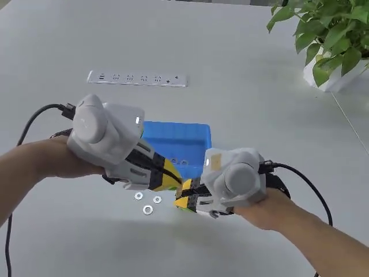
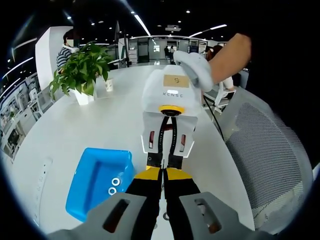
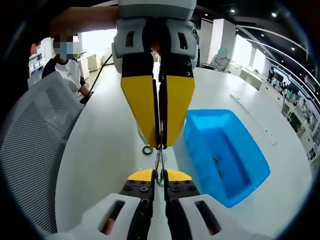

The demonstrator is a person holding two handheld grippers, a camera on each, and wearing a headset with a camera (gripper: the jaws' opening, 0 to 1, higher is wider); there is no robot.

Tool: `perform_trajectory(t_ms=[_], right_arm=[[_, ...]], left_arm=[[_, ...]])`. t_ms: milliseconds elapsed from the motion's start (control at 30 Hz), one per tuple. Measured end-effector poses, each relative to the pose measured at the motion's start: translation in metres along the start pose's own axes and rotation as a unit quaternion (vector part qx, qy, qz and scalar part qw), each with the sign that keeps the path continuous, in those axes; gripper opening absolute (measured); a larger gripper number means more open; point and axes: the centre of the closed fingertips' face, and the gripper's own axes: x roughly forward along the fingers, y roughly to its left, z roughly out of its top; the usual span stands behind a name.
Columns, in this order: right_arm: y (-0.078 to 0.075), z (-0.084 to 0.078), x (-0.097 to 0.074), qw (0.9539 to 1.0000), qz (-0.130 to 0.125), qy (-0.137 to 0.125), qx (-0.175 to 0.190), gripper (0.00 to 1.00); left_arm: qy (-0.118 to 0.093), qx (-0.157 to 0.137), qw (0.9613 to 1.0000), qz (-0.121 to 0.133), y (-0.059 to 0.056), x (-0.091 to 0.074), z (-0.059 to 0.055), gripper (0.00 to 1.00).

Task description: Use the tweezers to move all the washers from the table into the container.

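Right claw (image 3: 159, 176) and left claw (image 3: 160, 141) meet tip to tip above the tabletop (image 1: 242, 86), each pinched shut on the thin tweezers (image 3: 159, 162) between them. Three washers (image 1: 147, 209) lie on the tabletop below the left claw, near the blue container (image 1: 173, 130), which holds a few more.

The person's bare left hand (image 1: 63, 158) grips the grey-bodied, yellow-tipped left gripper (image 1: 173, 180), aimed rightward and slightly down. The bare right hand (image 1: 265, 208) holds the matching grey right gripper (image 1: 184, 199) pointing leftward. The two meet nose to nose, tips almost touching, each with its jaws pressed together on thin silver tweezers (image 3: 159, 162). Both forearms reach in from the lower corners.
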Motion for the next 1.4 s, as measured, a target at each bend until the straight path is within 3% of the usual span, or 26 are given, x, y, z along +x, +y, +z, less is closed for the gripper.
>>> perform_trajectory(t_ms=[533,967,1133,1400], right_arm=[[-0.001,0.0,0.001,1.0,0.003,0.006,-0.001,0.07],[0.001,0.002,-0.005,1.0,0.003,0.006,-0.003,0.07],[0.0,0.009,-0.013,0.9999,0.004,0.004,-0.008,0.07],[0.002,0.022,-0.026,0.9999,0.006,-0.004,-0.015,0.07]], left_arm=[[0.003,-0.005,1.0,0.007,0.002,-0.002,-0.001,0.06],[-0.011,-0.031,0.9991,0.025,-0.001,-0.013,-0.004,0.25],[-0.028,-0.056,0.9971,0.045,-0.003,-0.02,-0.005,0.31],[-0.036,-0.077,0.9941,0.068,-0.005,-0.031,-0.011,0.4]])
